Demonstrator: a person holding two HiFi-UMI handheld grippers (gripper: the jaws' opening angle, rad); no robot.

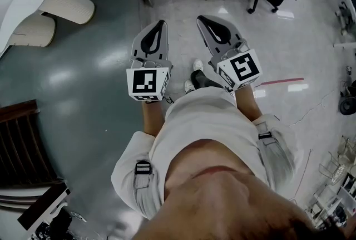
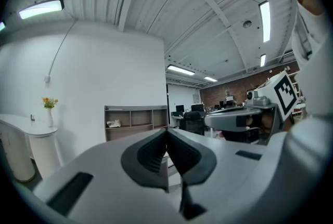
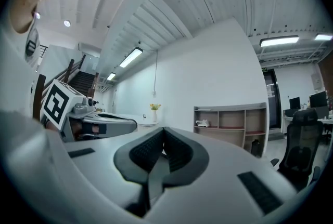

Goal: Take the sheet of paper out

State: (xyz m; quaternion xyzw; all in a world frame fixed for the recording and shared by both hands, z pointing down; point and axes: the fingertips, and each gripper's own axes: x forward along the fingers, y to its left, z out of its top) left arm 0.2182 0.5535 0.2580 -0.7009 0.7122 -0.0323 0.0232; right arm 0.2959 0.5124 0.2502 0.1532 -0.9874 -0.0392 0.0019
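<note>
Grey left hand-held gripper [image 1: 161, 26], right hand-held gripper [image 1: 201, 19], jaws pressed together

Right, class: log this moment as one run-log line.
left gripper: shut, empty | right gripper: shut, empty | both held above floor | sheet of paper: not in view | shelf unit ahead

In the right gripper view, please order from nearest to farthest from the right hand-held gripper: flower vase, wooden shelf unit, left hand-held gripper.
1. Left hand-held gripper, close at the left.
2. Wooden shelf unit, right of centre.
3. Flower vase, centre, far back.
</note>
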